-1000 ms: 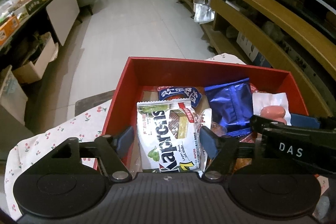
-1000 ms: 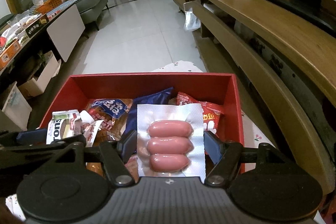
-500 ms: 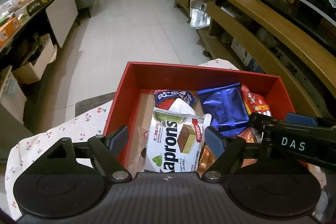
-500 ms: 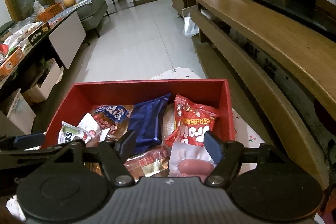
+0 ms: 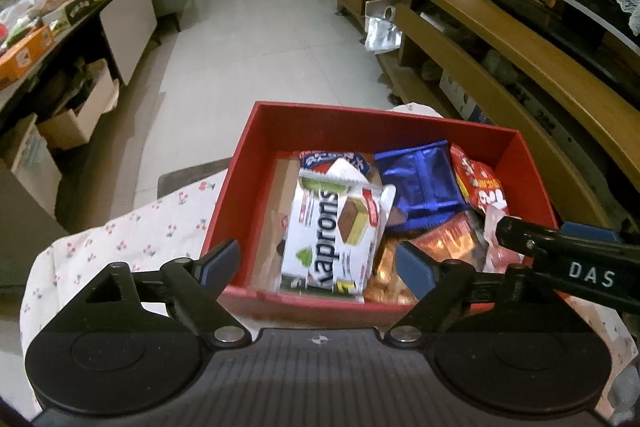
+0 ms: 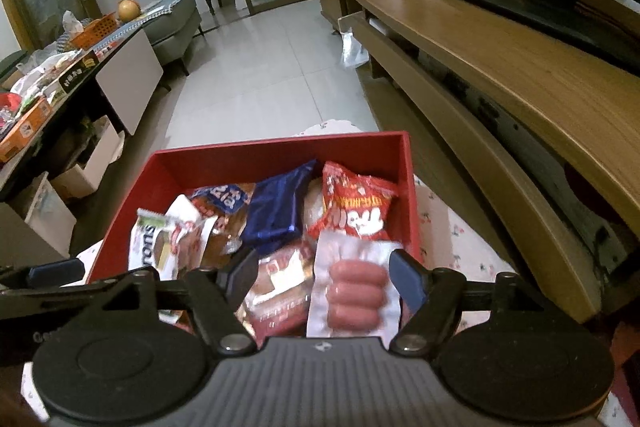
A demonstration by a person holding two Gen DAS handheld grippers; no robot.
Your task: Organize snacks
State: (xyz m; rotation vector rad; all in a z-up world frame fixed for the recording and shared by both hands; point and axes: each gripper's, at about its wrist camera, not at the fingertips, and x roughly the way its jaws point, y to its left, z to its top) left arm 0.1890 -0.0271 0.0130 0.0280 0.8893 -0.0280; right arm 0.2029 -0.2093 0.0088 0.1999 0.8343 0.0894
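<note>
moved: both grippers back from red box (image 5: 256, 163) | jaws apart, left's just widening | label: "Kaprons" wafer pack (image 5: 328, 239)

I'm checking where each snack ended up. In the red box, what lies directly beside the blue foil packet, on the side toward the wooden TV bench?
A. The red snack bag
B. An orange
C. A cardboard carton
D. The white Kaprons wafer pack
A: in the right wrist view the red snack bag lies against the blue foil packet on the bench side of the red box; the wafer pack is on the other side.
</note>
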